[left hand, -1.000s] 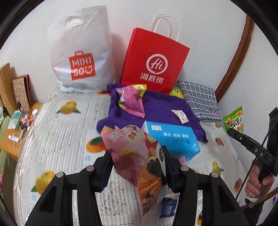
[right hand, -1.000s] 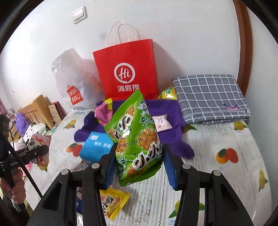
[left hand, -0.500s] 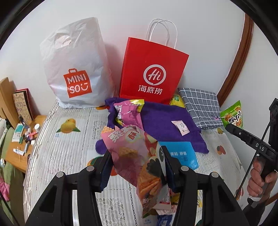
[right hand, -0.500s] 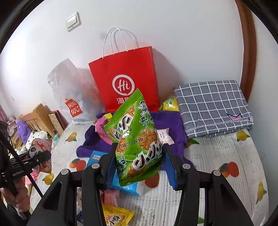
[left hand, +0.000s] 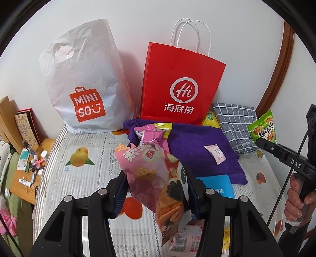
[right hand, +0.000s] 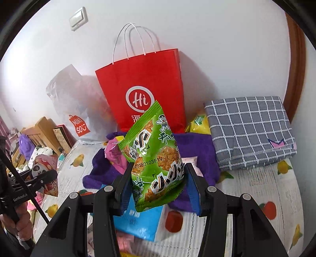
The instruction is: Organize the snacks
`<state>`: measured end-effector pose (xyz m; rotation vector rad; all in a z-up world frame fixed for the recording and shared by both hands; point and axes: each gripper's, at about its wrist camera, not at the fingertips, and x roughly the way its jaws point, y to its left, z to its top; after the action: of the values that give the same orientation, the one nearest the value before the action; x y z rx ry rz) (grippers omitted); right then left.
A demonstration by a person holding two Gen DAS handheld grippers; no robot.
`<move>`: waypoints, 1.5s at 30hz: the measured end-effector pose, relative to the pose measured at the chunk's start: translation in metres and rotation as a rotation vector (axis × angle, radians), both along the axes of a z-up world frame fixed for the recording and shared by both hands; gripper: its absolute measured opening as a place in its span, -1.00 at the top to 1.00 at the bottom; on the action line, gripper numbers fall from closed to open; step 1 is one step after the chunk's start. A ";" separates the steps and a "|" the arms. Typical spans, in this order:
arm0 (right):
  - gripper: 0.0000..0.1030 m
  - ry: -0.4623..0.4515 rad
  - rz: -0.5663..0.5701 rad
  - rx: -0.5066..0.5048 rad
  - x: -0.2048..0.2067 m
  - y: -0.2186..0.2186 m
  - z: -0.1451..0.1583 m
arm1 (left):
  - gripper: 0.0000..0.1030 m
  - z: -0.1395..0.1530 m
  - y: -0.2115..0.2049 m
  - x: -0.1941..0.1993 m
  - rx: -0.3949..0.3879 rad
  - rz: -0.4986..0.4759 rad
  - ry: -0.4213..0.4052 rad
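We hold a pink pack (left hand: 152, 178) clamped in the left gripper (left hand: 156, 189) and a green pack (right hand: 156, 158) in the right gripper (right hand: 158, 183), both above the bed (left hand: 83, 178). Blue box (right hand: 138, 221) mostly hidden. White bag (left hand: 86, 79) sharp in left view, blurred in right; wall switch (right hand: 78, 18) in right view only.
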<state>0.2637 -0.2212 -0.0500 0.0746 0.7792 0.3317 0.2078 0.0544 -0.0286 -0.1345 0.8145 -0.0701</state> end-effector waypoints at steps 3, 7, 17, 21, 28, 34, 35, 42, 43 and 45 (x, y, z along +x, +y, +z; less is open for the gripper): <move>0.05 -0.003 0.011 -0.016 0.012 0.004 -0.001 | 0.04 -0.002 -0.002 0.011 0.014 0.001 0.007; 0.05 0.002 0.021 -0.010 0.029 0.006 -0.006 | 0.04 -0.007 -0.004 0.027 0.017 0.002 0.024; 0.05 0.061 0.031 0.000 0.061 0.001 -0.039 | 0.03 -0.020 -0.003 0.058 0.020 0.003 0.060; 0.05 0.088 0.017 0.059 0.060 -0.016 -0.054 | 0.04 -0.028 -0.001 0.063 -0.002 0.002 0.074; 0.05 0.110 -0.006 0.067 0.056 -0.028 -0.075 | 0.03 -0.042 -0.006 0.067 -0.006 -0.013 0.104; 0.05 0.067 -0.029 0.044 0.055 -0.035 -0.074 | 0.04 -0.045 -0.005 0.075 -0.024 -0.020 0.104; 0.05 0.060 -0.034 0.031 0.055 -0.035 -0.075 | 0.04 -0.046 -0.006 0.078 -0.026 -0.022 0.106; 0.05 0.087 -0.024 0.011 0.061 -0.034 -0.089 | 0.04 -0.060 -0.008 0.097 -0.061 -0.042 0.136; 0.04 0.093 -0.022 0.012 0.062 -0.034 -0.091 | 0.04 -0.064 -0.008 0.100 -0.063 -0.042 0.139; 0.04 0.106 -0.013 0.009 0.064 -0.031 -0.096 | 0.03 -0.070 -0.009 0.105 -0.061 -0.038 0.146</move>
<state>0.3277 -0.2520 -0.1461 0.1061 0.8821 0.3206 0.3133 0.0453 -0.0981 -0.1835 0.9612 -0.1224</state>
